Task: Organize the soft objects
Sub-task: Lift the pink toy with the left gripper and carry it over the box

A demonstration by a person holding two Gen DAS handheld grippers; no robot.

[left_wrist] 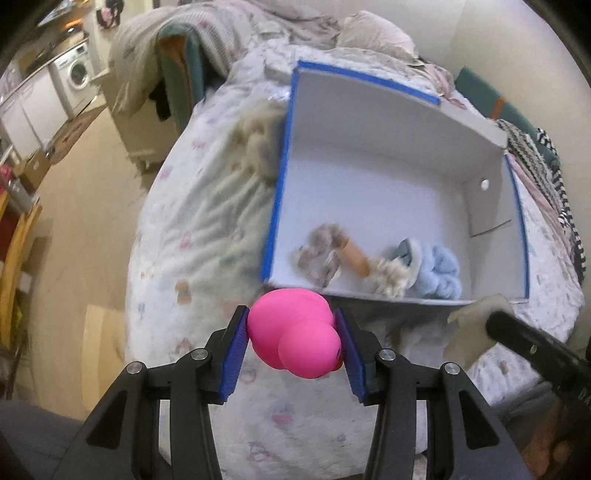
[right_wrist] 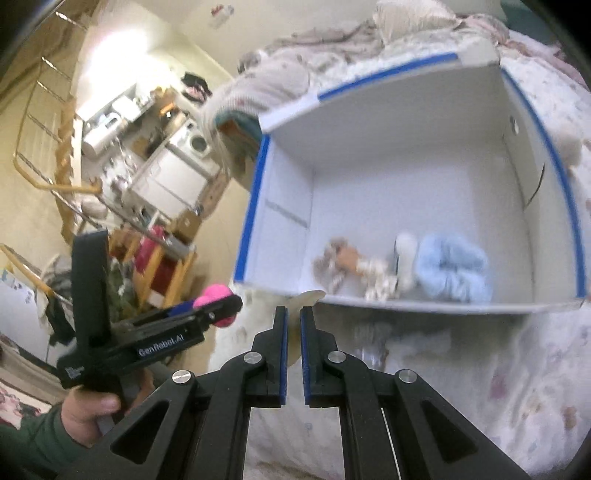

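My left gripper (left_wrist: 291,314) is shut on a pink rubbery duck-shaped toy (left_wrist: 295,332), held above the bed just short of the near wall of a white box with blue-taped rims (left_wrist: 275,206). Inside the box lie a grey fluffy piece (left_wrist: 319,251), a tan roll (left_wrist: 356,256), a cream tuft (left_wrist: 391,277) and a light blue scrunchie (left_wrist: 441,271). My right gripper (right_wrist: 293,310) is shut on a thin cream soft piece (right_wrist: 308,295) near the box's front edge (right_wrist: 424,306). The left gripper (right_wrist: 221,306) with the pink toy (right_wrist: 214,291) shows at its left.
The box rests on a bed with a pale patterned quilt (left_wrist: 207,221). A beige fluffy heap (left_wrist: 258,140) lies against the box's left wall. Rumpled bedding and pillows (left_wrist: 373,33) lie beyond. Floor, a washing machine (left_wrist: 79,72) and wooden shelving (right_wrist: 162,266) stand to the left.
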